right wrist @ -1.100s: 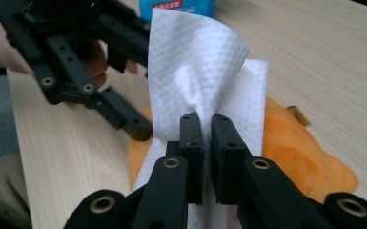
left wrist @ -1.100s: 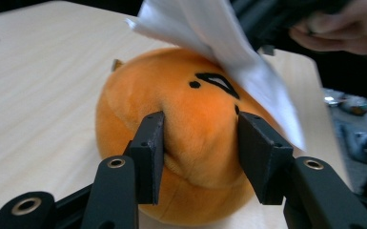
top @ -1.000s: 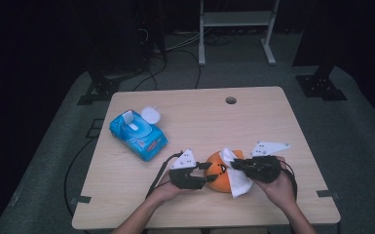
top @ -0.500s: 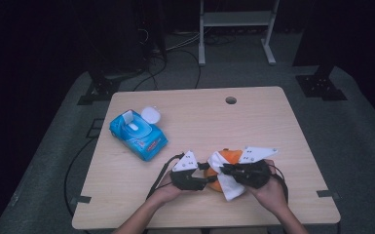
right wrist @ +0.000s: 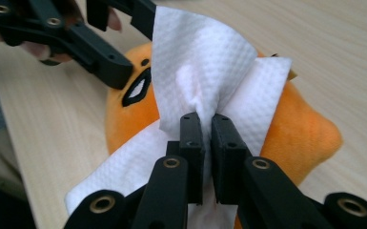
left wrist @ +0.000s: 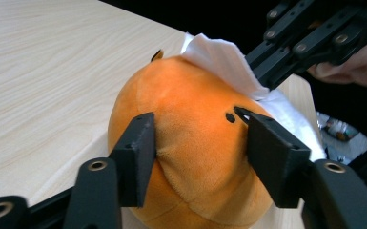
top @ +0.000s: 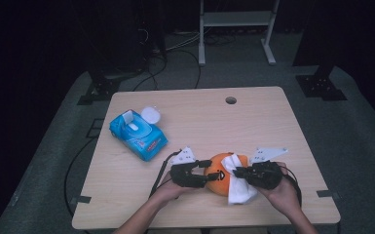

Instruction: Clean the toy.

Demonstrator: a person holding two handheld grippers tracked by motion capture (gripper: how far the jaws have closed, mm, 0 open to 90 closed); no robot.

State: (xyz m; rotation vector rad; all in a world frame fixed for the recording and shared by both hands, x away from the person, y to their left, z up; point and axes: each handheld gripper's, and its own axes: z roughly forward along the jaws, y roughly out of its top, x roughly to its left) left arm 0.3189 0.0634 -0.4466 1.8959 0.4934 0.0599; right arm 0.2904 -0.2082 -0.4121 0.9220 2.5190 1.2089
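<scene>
An orange plush toy [top: 219, 174] with a black-outlined face lies near the table's front edge. My left gripper [top: 205, 170] is shut on the plush toy [left wrist: 190, 143], its jaws pressing into both sides. My right gripper [top: 237, 173] is shut on a white tissue [top: 237, 187], pinched between its jaws. The tissue [right wrist: 205, 81] drapes over the plush toy [right wrist: 300, 138], touching its top and side. The right gripper's arm and the tissue [left wrist: 224, 59] rest against the toy's far side in the left gripper view.
A blue wipes packet [top: 137, 135] with its white lid [top: 150, 115] flipped open lies at the left of the wooden table [top: 253, 126]. A round cable hole [top: 231, 100] sits near the far edge. A white rack [top: 237, 19] stands on the floor beyond.
My right gripper has moved left with the tissue onto the plush toy. The left gripper kept its hold, and the toy shifted slightly.
</scene>
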